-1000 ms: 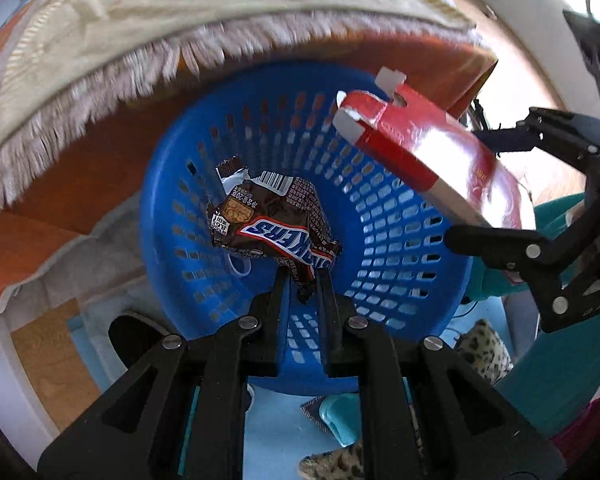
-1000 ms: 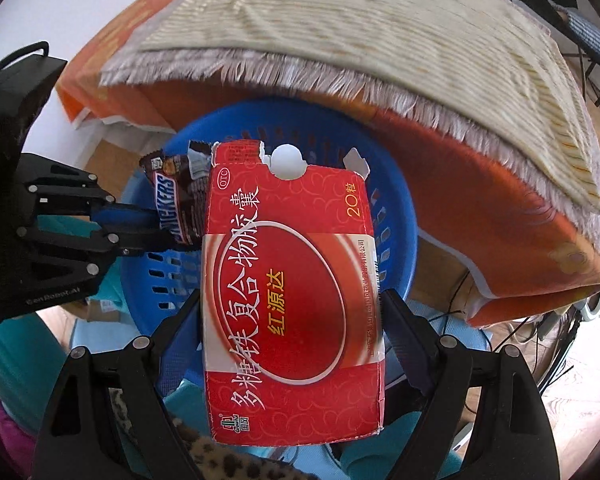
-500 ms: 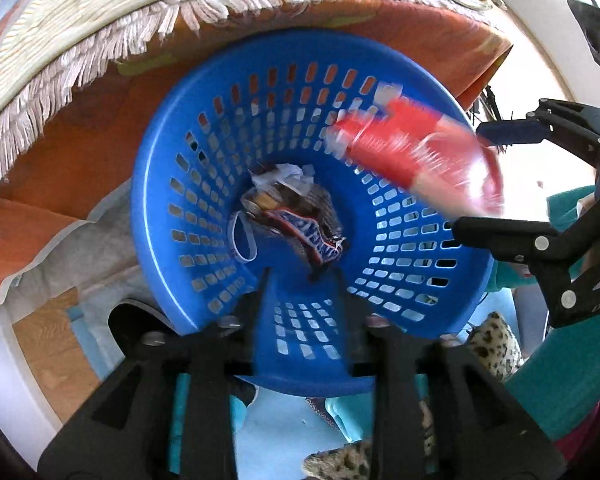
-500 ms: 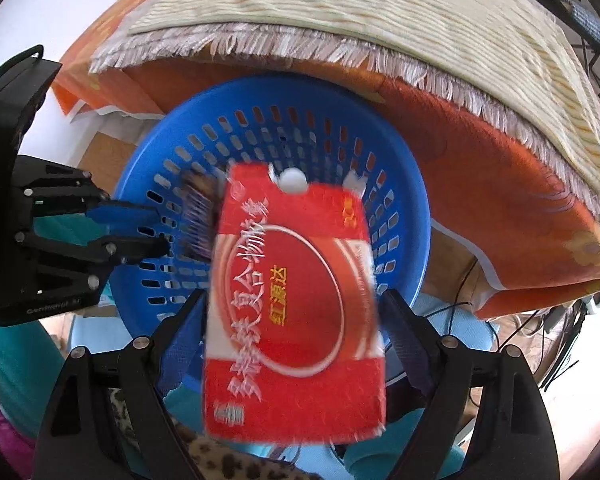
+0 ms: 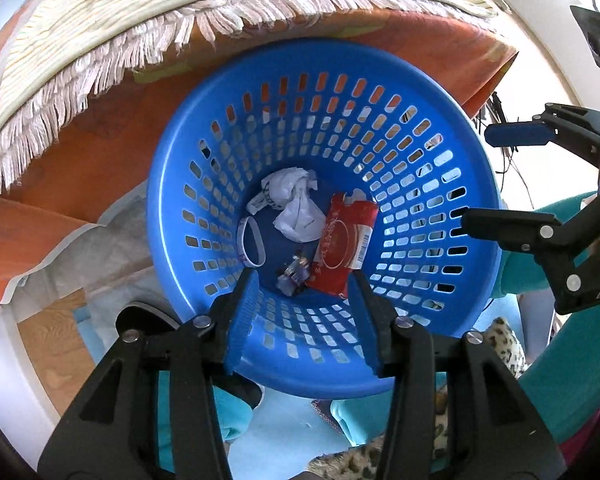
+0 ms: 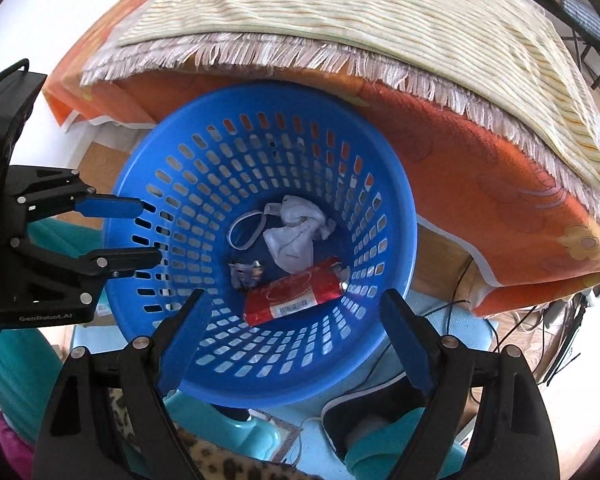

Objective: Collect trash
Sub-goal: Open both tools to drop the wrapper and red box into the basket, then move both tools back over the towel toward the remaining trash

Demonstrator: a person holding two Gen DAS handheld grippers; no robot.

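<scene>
Hanging over the blue basket [image 5: 320,128], both tools empty: left hand-held gripper [image 5: 304,312] spread wide, nothing between its blue pads; right hand-held gripper [image 6: 292,332] equally wide, holding nothing. Directly ahead of and below both sets of fingers, down on the basket floor: red box [image 6: 296,296], crumpled white paper [image 6: 296,228], candy wrapper [image 6: 246,274], white band [image 6: 246,230]. All trash in view looks collected, so risks lie with what comes next.

Biggest hazard, judged from the layout: fringed cloth [image 6: 380,12] and orange cover [image 6: 480,184] draped just beyond the basket's far rim. Could snag on an open finger when lifting away toward the counter, dragging fabric down over the basket or pulling things off the top.

Next: the basket itself. Light, perforated plastic, probably easy to tip; a careless knock against the near rim, close under the fingers, could spill everything back out.

Then the two tools, near each other, the right one just off to the side of the left. Could clash if swung out together.

Smallest: the wrapper and band, light enough to catch on a pad or poke through the slots if reached for again.
</scene>
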